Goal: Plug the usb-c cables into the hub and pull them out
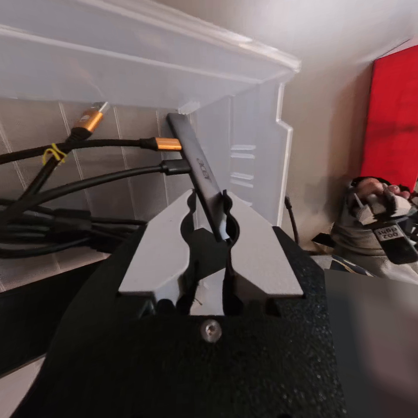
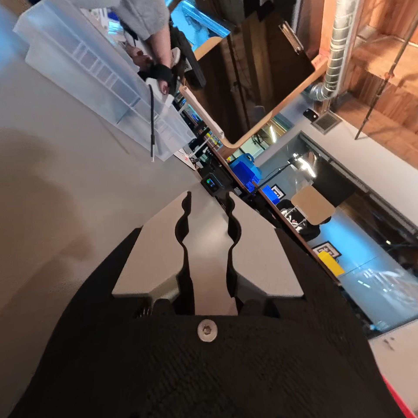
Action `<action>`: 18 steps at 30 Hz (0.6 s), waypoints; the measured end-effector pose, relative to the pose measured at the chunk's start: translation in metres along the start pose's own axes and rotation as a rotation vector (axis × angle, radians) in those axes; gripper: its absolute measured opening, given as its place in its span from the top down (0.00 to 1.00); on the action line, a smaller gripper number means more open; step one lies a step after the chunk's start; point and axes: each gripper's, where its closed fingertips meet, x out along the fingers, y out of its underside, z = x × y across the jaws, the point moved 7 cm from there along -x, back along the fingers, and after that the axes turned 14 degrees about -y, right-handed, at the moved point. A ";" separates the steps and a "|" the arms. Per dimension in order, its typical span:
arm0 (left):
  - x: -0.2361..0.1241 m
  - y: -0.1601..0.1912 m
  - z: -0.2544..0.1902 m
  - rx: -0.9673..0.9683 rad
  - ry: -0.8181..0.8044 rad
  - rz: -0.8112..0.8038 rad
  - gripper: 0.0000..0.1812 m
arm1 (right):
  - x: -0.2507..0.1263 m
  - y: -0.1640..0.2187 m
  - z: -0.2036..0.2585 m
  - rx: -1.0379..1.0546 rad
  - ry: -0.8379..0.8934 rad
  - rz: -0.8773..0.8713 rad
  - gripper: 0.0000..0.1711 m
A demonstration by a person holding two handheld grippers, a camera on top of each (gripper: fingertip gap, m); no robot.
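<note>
In the left wrist view my left gripper [image 1: 208,194] is shut on the lower end of a slim grey hub [image 1: 196,156], held tilted inside a clear plastic bin [image 1: 140,67]. Two cables sit in the hub's left side: an orange-collared USB-C plug [image 1: 168,143] and, below it, a black USB-C plug [image 1: 176,167]. A loose orange plug [image 1: 92,117] hangs farther left. My right gripper [image 2: 208,196] is open and empty over the pale table [image 2: 67,203], well away from the bin [image 2: 90,67]. It also shows in the left wrist view [image 1: 368,214], hand-held, at the right.
A bundle of black cables [image 1: 45,226] lies in the bin's left part. A black cable with a metal tip [image 2: 152,126] dangles over the bin's outer wall. A red panel [image 1: 393,113] stands at the right. Beyond the table edge are shelves and blue boxes [image 2: 244,172]. My right fingertips sit around 30 cm from my left ones.
</note>
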 end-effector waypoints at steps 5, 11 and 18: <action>-0.013 0.003 -0.005 0.112 -0.057 -0.018 0.90 | 0.001 -0.001 0.004 -0.043 -0.012 0.013 0.84; -0.059 0.008 -0.026 0.272 -0.175 -0.099 0.91 | 0.002 -0.001 0.004 -0.031 -0.012 0.015 0.85; -0.122 0.014 -0.069 0.402 -0.252 -0.421 0.94 | 0.004 -0.002 0.006 -0.046 -0.020 0.016 0.86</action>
